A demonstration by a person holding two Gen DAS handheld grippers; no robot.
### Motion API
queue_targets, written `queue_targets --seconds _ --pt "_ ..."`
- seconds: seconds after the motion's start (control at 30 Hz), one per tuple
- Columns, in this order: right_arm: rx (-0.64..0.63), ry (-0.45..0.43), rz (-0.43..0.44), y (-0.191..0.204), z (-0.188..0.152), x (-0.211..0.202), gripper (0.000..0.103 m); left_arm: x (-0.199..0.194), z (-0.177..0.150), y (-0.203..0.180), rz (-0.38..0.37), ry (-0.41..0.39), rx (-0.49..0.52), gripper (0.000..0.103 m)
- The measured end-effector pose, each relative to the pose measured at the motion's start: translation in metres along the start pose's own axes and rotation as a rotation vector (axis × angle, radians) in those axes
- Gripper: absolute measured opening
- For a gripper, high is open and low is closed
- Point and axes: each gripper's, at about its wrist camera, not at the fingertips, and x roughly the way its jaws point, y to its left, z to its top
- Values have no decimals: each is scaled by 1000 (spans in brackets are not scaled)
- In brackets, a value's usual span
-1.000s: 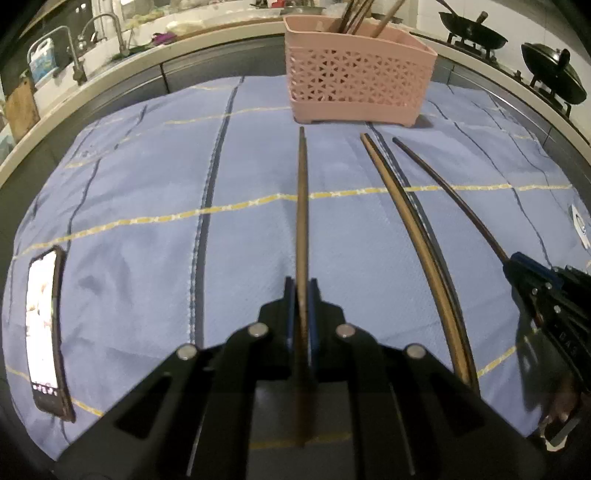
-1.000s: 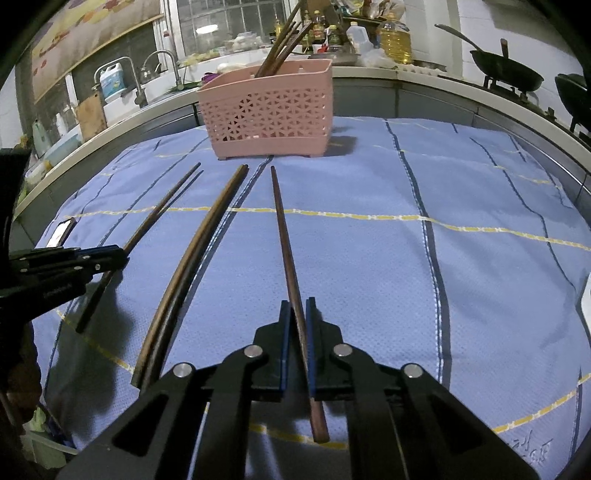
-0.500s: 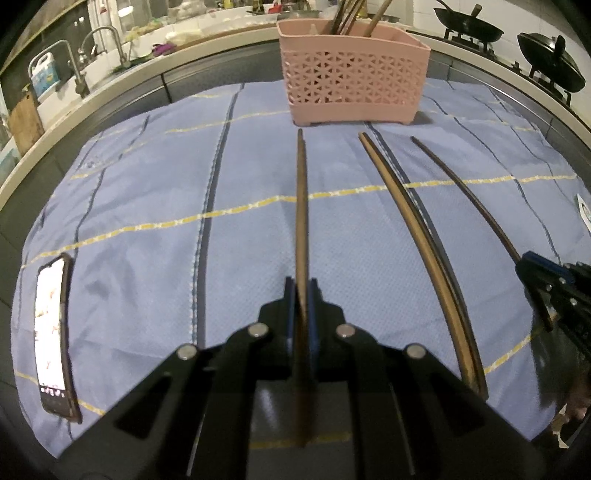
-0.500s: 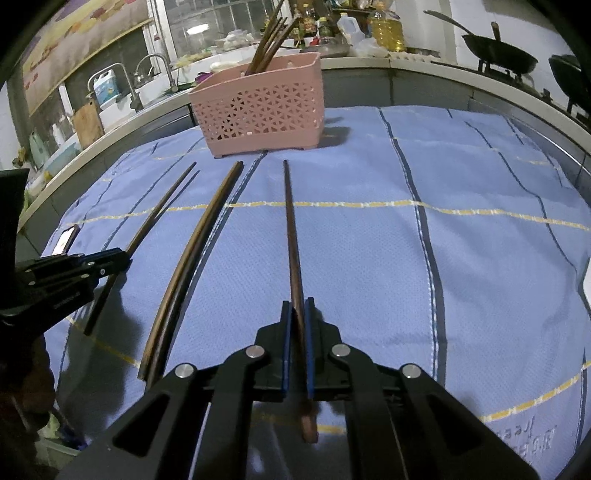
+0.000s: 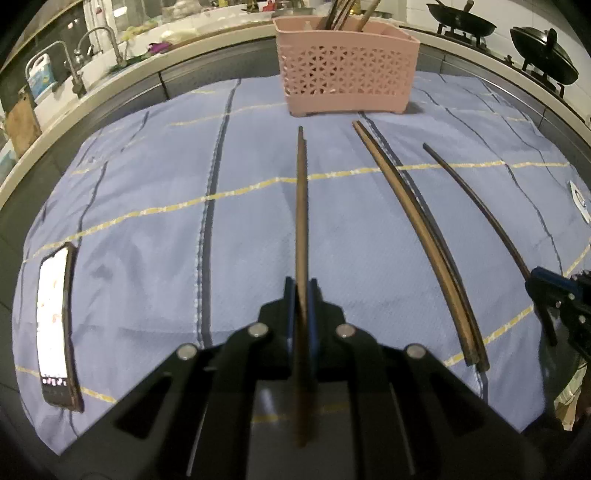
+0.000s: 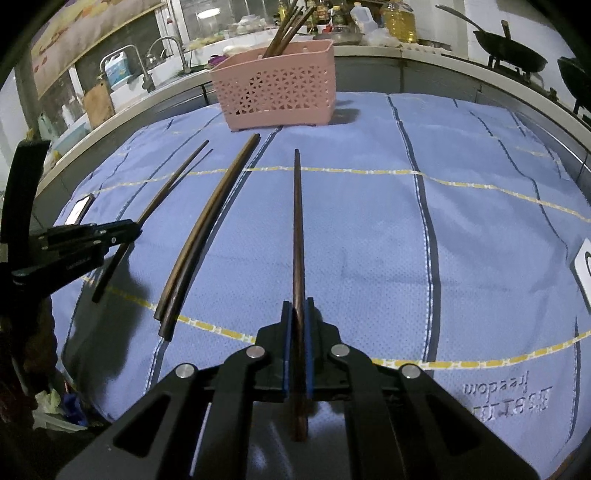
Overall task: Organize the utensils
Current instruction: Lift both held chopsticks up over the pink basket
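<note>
Your left gripper [image 5: 303, 291] is clenched on a brown chopstick [image 5: 302, 206], gripped near its thick end, the tip pointing toward the basket. Your right gripper [image 6: 298, 317] is likewise clamped on a darker chopstick [image 6: 297, 229], held the same way. Over the last second both have risen off the blue checked cloth [image 5: 147, 184]: each stick now runs clear of the fabric where a moment ago the right one still lay skewed across it, and it has since swung straight along the fingers. So both pickups look secure, and I judge the carry to be under way.

Between your two tools a pair of chopsticks [image 5: 417, 229] lies side by side on the cloth, touching each other, untouched so far. Off to your left a lit phone [image 5: 55, 328] rests near the cloth's edge.

Farther on, the pink lattice basket [image 6: 277, 96] stands at the cloth's far side with several chopsticks [image 6: 286, 29] already leaning inside. That is probably your target; approaching with both sticks at once risks a clash at its rim
</note>
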Motion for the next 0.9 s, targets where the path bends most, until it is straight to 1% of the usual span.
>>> queue_targets --seconds 0.17,0.2,0.3,0.43,0.63,0.7,0.83,0.9 --pt "-5 2 -5 0 1 1 7 0 -1 -1 3 -2 1 7" --pt "-5 3 -5 0 1 1 7 0 -1 0 4 -2 1 8" --pt "-5 4 -8 1 3 2 7 0 -1 2 21 -4 -6 17" --pt "-5 13 1 1 10 7 7 0 -1 8 17 -1 -22 24" --pt "-1 42 31 -2 28 19 8 1 0 11 7 6 -34 26" --pt "0 50 38 -3 34 22 8 1 1 13 -4 14 -43 27" --pt "-19 63 32 -2 46 29 8 4 13 22 -84 38 -83 28" --pt "-36 64 25 -1 52 33 8 5 20 23 -106 36 -91 29"
